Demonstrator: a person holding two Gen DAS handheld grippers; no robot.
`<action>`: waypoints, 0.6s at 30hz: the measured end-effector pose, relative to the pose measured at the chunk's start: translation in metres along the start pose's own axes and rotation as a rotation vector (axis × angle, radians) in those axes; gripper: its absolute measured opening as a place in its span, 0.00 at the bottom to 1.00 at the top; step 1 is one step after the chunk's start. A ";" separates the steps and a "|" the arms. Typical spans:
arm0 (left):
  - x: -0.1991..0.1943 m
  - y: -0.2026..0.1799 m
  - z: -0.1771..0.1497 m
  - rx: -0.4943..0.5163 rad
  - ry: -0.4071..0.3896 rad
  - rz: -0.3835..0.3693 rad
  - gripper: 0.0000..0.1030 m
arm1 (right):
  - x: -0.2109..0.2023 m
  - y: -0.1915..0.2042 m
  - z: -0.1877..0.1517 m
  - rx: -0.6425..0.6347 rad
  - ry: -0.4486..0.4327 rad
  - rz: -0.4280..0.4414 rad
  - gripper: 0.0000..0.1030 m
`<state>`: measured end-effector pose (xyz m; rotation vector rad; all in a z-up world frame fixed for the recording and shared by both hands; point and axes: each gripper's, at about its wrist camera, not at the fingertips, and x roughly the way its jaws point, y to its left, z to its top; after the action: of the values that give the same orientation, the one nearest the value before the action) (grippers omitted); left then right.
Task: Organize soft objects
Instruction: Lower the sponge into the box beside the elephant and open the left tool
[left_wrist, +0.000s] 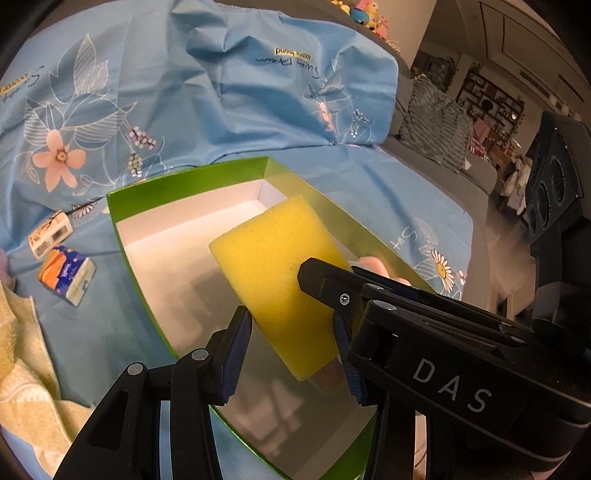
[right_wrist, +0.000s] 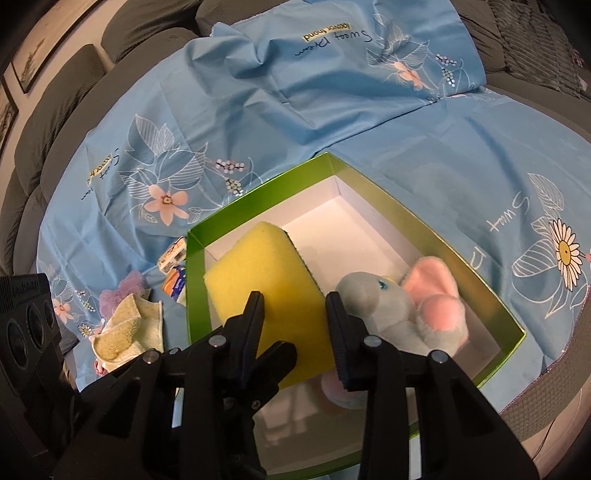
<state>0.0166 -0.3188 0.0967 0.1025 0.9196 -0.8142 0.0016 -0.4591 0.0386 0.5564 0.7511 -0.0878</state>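
Observation:
A yellow sponge (left_wrist: 273, 273) is held over the open green box (left_wrist: 147, 188) with a white inside. My left gripper (left_wrist: 291, 350) is shut on the sponge's near end. The sponge (right_wrist: 266, 280) also shows in the right wrist view, with my right gripper (right_wrist: 295, 325) straddling it over the box (right_wrist: 369, 177); whether its fingers press it is unclear. A grey and pink plush elephant (right_wrist: 402, 306) lies inside the box at the right. The right gripper's body (left_wrist: 424, 332) crosses the left wrist view.
The box sits on a blue flowered sheet (left_wrist: 221, 92) over a grey sofa (right_wrist: 74, 74). Left of the box lie two small tissue packs (left_wrist: 66, 275), a yellow towel (left_wrist: 22, 354) and a purple soft item (right_wrist: 122, 291).

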 end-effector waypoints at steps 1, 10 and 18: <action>0.001 0.000 0.000 -0.002 0.005 0.001 0.46 | 0.001 -0.001 0.000 0.002 0.001 -0.007 0.32; 0.007 0.006 0.001 -0.025 0.032 0.002 0.46 | 0.006 -0.002 0.002 0.013 0.010 -0.031 0.27; 0.009 0.006 0.003 -0.025 0.047 0.010 0.46 | 0.010 -0.006 0.003 0.042 0.032 -0.037 0.29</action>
<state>0.0260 -0.3209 0.0903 0.1041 0.9725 -0.7938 0.0089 -0.4649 0.0313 0.5851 0.7927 -0.1296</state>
